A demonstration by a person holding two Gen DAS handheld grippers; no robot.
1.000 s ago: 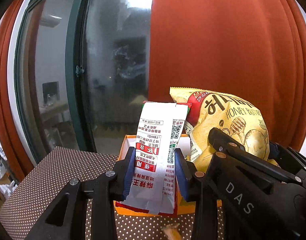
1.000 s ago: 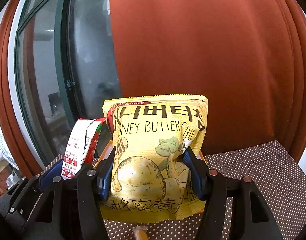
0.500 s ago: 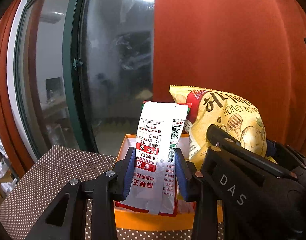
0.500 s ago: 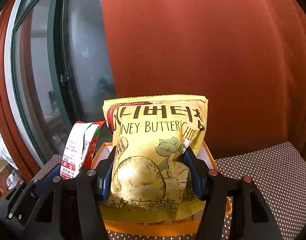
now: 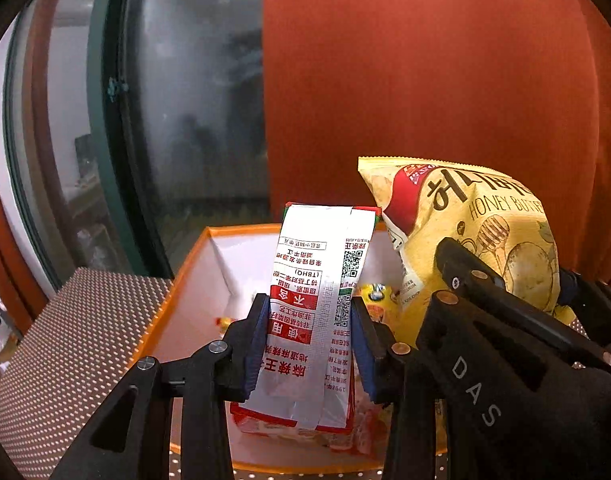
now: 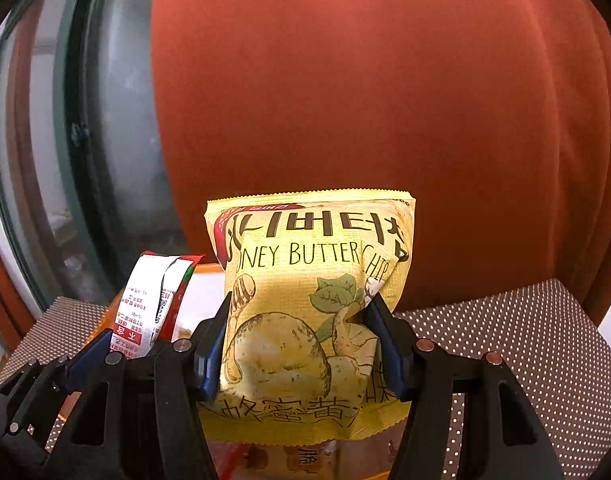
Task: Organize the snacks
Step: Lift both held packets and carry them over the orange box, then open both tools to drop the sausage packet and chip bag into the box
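My left gripper [image 5: 310, 338] is shut on a white and red snack packet [image 5: 313, 280] and holds it upright over the orange-rimmed white box [image 5: 193, 256]. My right gripper [image 6: 301, 344] is shut on a yellow honey butter chip bag [image 6: 313, 280] and holds it upright over the same box. The chip bag also shows in the left wrist view [image 5: 465, 224], to the right of the packet, and the packet shows in the right wrist view [image 6: 145, 300], to the left. Several small snacks [image 5: 375, 300] lie inside the box.
The box stands on a brown dotted tablecloth [image 5: 73, 340] [image 6: 525, 340]. A red curtain [image 6: 365, 100] hangs close behind, and a dark glass door with a green frame [image 5: 165, 120] is at the left.
Both grippers have moved forward with their snacks, from in front of the box to over it. The inside of the box now shows below the packet.
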